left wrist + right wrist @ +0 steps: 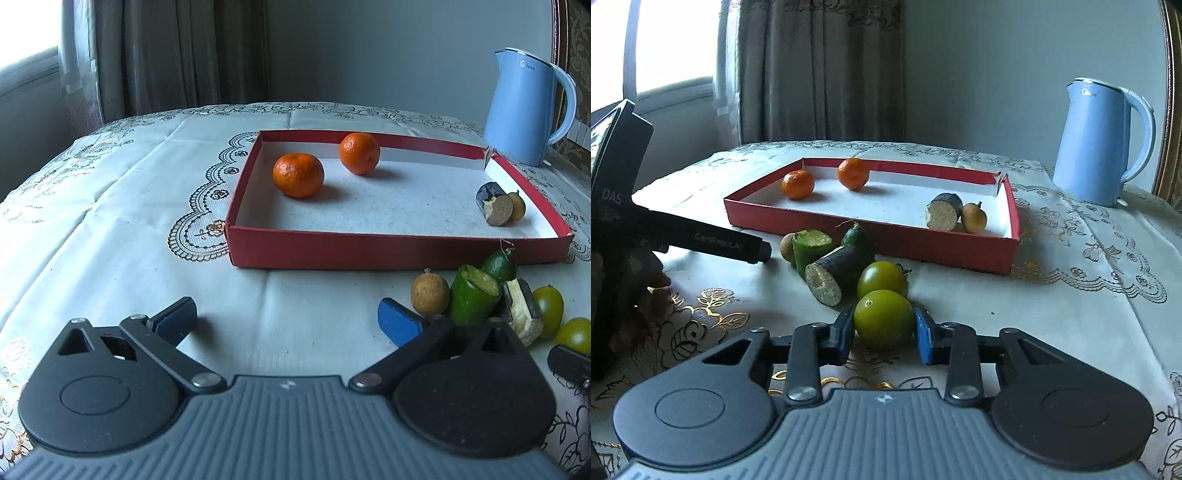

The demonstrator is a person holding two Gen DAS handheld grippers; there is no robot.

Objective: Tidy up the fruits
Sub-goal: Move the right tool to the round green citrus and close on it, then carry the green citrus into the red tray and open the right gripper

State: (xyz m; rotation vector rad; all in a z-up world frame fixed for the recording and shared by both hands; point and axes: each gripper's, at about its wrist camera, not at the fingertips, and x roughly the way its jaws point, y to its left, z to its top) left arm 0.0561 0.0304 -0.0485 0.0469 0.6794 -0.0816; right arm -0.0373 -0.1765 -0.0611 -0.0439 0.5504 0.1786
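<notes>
right claw (884, 328) clenched on green tomato (883, 318) | left claw (288, 323) released | I'd judge it smooth, squashy: hold mid-sides gently

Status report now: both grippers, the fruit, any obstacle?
Left gripper open, empty. Right gripper shut on green tomato, on the table. Second green tomato just ahead, before red tray.

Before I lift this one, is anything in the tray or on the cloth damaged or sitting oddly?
Yes: the red cardboard tray has a torn far right corner, its flap standing loose beside the blue kettle. The cut green cucumber-like piece has a ragged end. Nothing looks spilled.
</notes>
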